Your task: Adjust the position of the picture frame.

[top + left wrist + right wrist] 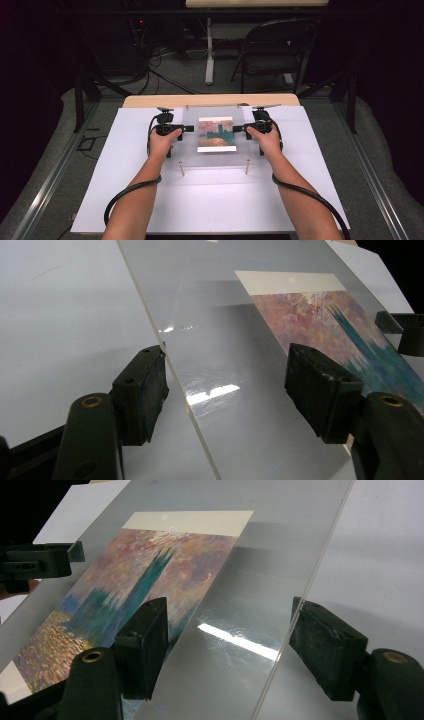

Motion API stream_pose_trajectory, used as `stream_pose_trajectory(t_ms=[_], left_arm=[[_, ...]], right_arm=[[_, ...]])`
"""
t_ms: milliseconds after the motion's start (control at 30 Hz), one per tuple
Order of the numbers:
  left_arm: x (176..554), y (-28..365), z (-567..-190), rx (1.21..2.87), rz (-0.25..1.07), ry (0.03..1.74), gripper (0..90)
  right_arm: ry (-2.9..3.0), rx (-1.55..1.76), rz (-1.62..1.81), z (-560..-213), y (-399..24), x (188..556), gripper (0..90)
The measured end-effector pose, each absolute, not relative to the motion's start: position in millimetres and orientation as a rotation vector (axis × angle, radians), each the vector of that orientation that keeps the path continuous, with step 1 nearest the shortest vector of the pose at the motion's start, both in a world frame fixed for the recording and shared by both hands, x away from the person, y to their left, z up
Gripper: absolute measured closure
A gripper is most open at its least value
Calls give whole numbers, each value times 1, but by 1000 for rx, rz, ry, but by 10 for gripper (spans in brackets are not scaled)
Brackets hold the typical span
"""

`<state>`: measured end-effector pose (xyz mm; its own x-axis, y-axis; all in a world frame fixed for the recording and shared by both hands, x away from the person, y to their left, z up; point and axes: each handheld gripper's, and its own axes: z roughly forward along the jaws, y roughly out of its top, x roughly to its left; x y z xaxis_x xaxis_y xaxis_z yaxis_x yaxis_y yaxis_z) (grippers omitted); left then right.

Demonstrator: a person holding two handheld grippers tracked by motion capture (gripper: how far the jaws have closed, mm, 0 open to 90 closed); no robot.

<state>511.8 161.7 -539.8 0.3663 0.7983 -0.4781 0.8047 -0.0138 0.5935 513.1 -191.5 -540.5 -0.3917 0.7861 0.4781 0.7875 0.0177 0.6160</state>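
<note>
On a white table, a clear sheet covers a painted picture, with the left gripper and right gripper spread wide at its opposite edges, likely to lift it evenly.

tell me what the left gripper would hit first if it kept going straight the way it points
Probably the clear acrylic sheet: its edge already sits between the open jaws of the left gripper. Farther along that line lie the painted print and the right gripper, though depth is unclear.
</note>
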Motion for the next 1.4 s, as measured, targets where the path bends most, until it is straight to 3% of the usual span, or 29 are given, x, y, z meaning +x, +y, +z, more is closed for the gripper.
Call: stream_pose_trajectory(t_ms=[1400], left_arm=[[497,176,-501,1811,74,1243,456]], right_arm=[[-2446,-1553,-1464,-502,-196,493,367]])
